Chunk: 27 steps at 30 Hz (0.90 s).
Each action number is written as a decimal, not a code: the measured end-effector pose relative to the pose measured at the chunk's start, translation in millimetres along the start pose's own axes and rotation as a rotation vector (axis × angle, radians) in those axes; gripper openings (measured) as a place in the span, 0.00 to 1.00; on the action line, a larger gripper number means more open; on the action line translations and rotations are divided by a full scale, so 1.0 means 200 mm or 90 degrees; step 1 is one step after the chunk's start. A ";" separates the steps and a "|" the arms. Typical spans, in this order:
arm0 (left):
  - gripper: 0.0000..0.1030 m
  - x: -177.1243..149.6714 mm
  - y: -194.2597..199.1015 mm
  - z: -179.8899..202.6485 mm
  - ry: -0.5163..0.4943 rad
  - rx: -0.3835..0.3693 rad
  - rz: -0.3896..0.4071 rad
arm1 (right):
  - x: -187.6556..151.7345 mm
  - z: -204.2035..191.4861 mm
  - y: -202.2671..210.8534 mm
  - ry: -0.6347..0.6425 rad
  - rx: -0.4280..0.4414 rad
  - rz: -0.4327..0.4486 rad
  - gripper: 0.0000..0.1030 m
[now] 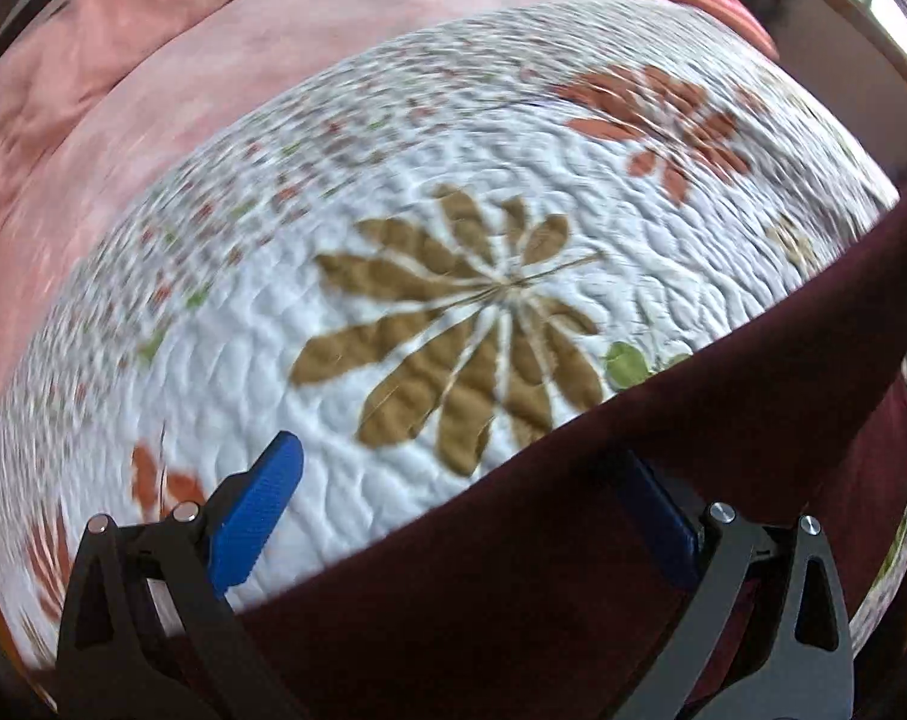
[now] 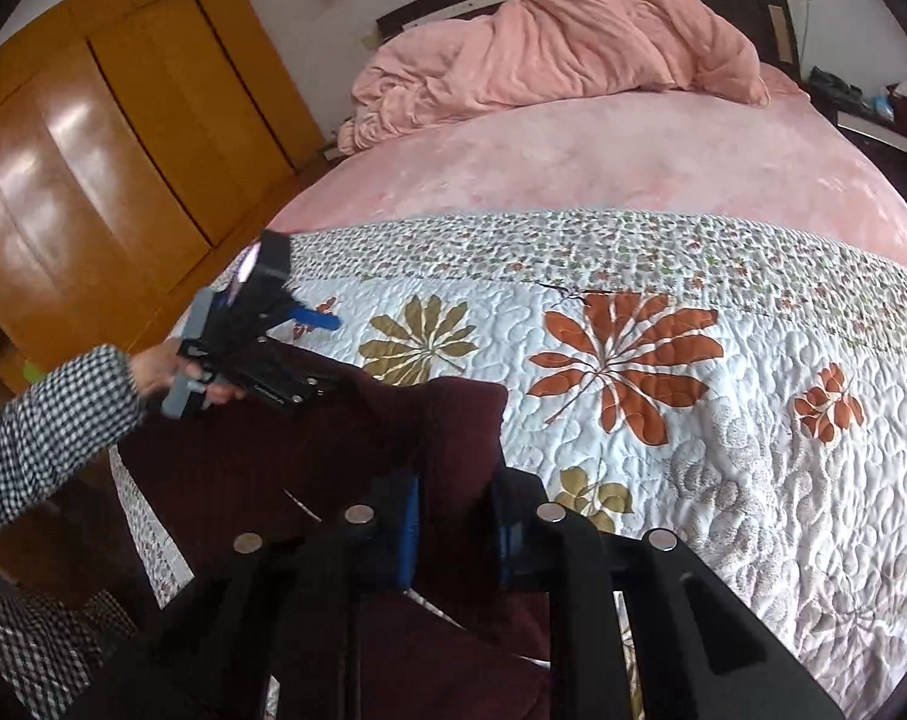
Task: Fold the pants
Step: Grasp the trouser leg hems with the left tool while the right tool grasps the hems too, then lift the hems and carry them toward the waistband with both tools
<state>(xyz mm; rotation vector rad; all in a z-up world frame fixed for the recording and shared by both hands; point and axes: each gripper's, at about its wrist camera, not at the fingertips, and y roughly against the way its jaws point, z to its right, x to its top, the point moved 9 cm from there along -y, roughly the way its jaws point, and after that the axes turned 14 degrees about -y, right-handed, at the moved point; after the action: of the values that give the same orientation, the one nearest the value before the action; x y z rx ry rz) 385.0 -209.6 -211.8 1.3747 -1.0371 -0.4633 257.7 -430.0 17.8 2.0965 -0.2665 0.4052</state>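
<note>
Dark maroon pants (image 2: pixel 309 450) lie bunched on the near left part of a quilted floral bedspread (image 2: pixel 723 420). My right gripper (image 2: pixel 456 531) is shut on a raised fold of the pants between its blue pads. In the left wrist view the pants (image 1: pixel 633 510) drape across the lower right and cover the right finger. My left gripper (image 1: pixel 453 498) is open; its left blue finger (image 1: pixel 255 516) hangs over the quilt (image 1: pixel 453 192). The left gripper also shows in the right wrist view (image 2: pixel 327 336), held by a hand at the pants' far left edge.
A crumpled pink duvet (image 2: pixel 573 48) lies at the head of the bed on a pink sheet (image 2: pixel 603 162). A wooden wardrobe (image 2: pixel 111 138) stands to the left. A cluttered nightstand (image 2: pixel 873 102) is at the far right.
</note>
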 end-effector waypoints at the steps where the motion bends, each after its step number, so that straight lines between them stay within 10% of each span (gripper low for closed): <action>1: 0.97 0.02 -0.01 0.01 -0.023 -0.002 0.000 | 0.00 -0.01 0.01 0.003 0.007 0.004 0.18; 13: 0.98 0.12 0.01 0.05 -0.112 -0.172 0.036 | 0.01 -0.10 0.15 0.027 0.047 0.047 0.18; 20: 0.98 0.12 0.07 -0.01 -0.082 -0.184 0.086 | 0.03 -0.06 0.14 0.009 0.054 0.053 0.18; 27: 0.97 0.09 0.24 0.15 -0.187 -0.165 0.131 | 0.03 -0.01 0.14 -0.008 0.048 0.059 0.18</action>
<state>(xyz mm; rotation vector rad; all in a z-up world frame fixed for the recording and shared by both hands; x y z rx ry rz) 356.4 -231.8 -165.4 0.9759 -1.2932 -0.6352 253.8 -442.2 42.8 2.1666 -0.3619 0.4647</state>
